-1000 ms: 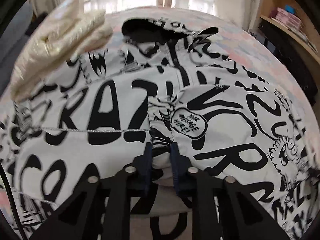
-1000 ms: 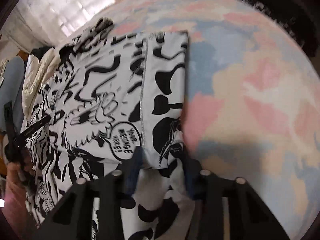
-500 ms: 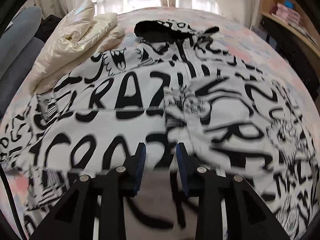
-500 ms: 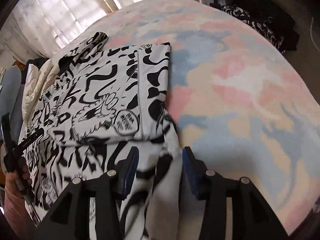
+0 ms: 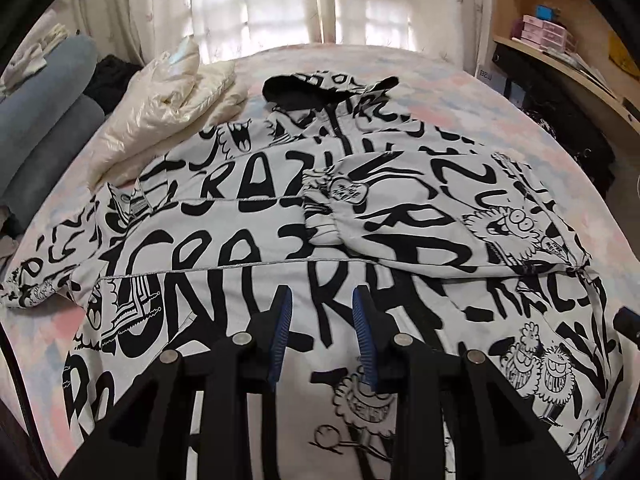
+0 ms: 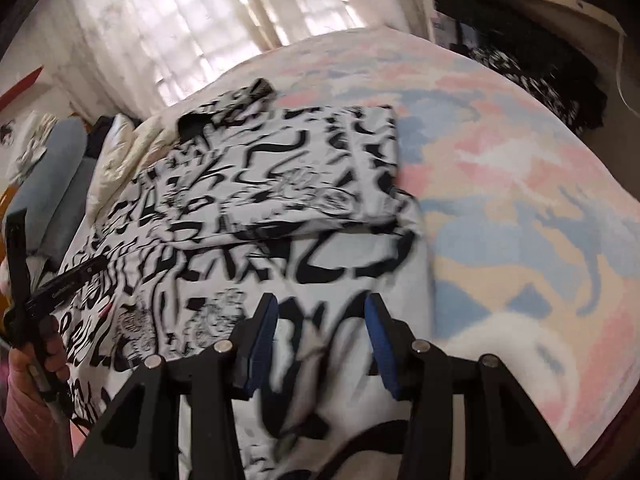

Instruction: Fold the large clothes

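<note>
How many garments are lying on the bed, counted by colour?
Black-and-white graffiti-print hooded jacket: 1
Cream puffer jacket: 1
Total: 2, both on the pastel bed cover.

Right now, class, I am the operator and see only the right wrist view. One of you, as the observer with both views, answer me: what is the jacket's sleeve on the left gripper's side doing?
Observer: That sleeve lies stretched out sideways on the bed, not folded in.
Operator: And the left jaws?
Observer: The left gripper has its jaws apart over the jacket, gripping nothing.
Operator: Where is the folded sleeve's cuff?
Observer: The cuff rests at about the jacket's middle.
</note>
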### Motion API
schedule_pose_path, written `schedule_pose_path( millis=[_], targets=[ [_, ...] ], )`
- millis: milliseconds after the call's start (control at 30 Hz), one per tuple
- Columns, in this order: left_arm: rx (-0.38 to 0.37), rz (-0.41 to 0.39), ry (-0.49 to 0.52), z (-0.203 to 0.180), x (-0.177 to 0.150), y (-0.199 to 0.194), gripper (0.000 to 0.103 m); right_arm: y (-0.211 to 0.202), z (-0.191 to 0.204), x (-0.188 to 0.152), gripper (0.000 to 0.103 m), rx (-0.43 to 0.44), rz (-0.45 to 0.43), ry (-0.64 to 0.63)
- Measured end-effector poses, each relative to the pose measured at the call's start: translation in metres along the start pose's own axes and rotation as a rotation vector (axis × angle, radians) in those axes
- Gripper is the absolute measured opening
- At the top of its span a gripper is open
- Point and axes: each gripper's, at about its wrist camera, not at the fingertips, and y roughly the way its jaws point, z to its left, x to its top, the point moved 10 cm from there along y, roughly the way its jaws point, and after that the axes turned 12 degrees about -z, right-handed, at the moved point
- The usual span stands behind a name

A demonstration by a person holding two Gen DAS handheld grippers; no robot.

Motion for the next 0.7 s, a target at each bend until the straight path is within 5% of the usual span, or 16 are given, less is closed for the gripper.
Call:
schedule_pose_path(
  millis=[233,467,700],
  targets=[
    [-0.034,-0.014,0.003,-0.029,0.018,0.005,0.030,0.002,0.052,0.026,0.046,0.070,-0.054,-0.098],
    [-0.104,-0.009,-0.011,-0.063,0.047,0.056,0.030,0.049,0.086,0.063,0.050,0.083,-0.063,-0.163],
    [-0.112,0.127,-0.049,-0.076,0.036,0.136,0.030,0.134,0.090,0.076,0.051,0.083,0.009,-0.129]
  ],
)
